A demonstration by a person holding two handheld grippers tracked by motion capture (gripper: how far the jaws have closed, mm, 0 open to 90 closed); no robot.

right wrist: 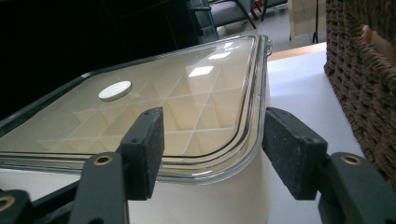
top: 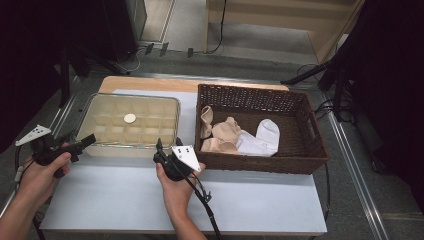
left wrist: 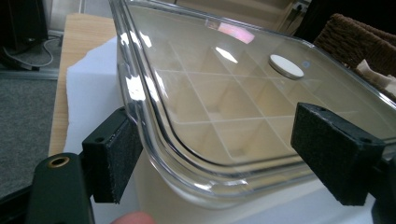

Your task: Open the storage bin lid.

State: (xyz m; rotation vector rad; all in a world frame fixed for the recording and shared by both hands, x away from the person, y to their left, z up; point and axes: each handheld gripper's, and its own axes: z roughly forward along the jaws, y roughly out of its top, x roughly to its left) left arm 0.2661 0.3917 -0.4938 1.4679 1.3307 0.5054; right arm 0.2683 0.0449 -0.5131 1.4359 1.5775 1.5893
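The left tongs [top: 86, 141] stand wide at the near-left corner of the clear lid [top: 131, 116], which sits on the cream divided box [top: 120, 149] at the left of the desk [top: 260, 192], its long axis running across. The right tongs [top: 161, 150], wide too, face the lid's near-right corner, with the wicker basket [top: 260, 162] just beyond. Each pair is just short of its own corner, so I judge a two-handed lift comes next.

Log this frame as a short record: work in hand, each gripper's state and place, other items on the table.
work: both grippers at the near corners of the clear lid on the divided box
left gripper: open, straddling near-left lid corner
right gripper: open, straddling near-right lid corner
lid: on the box, white round disc on top
wicker basket: right of box, holds socks
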